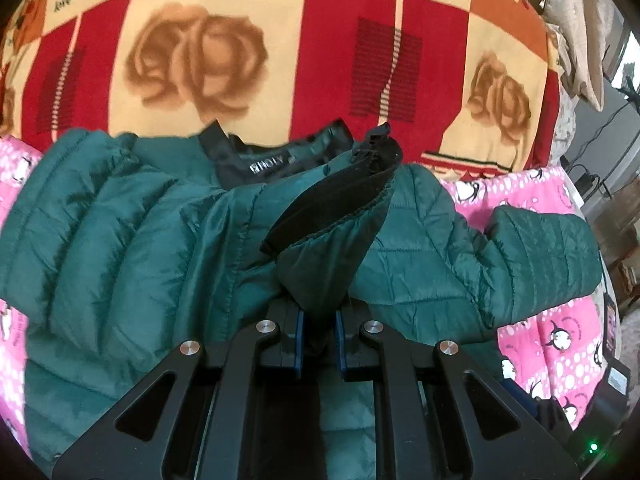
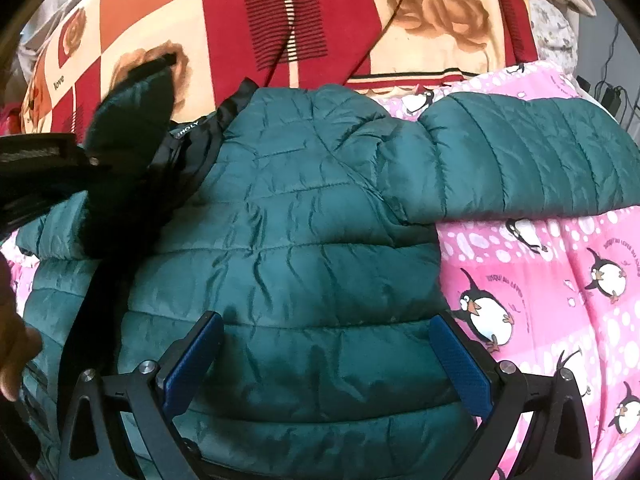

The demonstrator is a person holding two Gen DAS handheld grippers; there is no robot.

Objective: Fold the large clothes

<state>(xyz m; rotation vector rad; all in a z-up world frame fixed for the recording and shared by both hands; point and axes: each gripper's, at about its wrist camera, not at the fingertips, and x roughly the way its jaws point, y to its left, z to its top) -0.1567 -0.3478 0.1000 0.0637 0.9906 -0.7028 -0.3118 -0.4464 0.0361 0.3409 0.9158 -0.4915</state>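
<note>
A dark green quilted puffer jacket [image 1: 120, 232] lies spread on a bed, its black collar [image 1: 276, 160] toward the far side. My left gripper [image 1: 319, 334] is shut on the jacket's front edge near the collar, lifting a flap with black lining [image 1: 332, 200]. In the right wrist view the jacket's body [image 2: 296, 248] fills the middle, one sleeve [image 2: 532, 160] stretched out to the right. My right gripper [image 2: 326, 364] is open, its blue pads [image 2: 192, 356] spread over the jacket's lower body. The left gripper with the lifted flap [image 2: 132, 120] shows at the left.
A pink penguin-print blanket [image 2: 540, 300] lies under the jacket. A red, orange and cream rose-patterned blanket [image 1: 280, 40] covers the bed beyond. Cables and a charger [image 1: 588, 180] sit at the far right. A hand [image 2: 12, 340] shows at the left edge.
</note>
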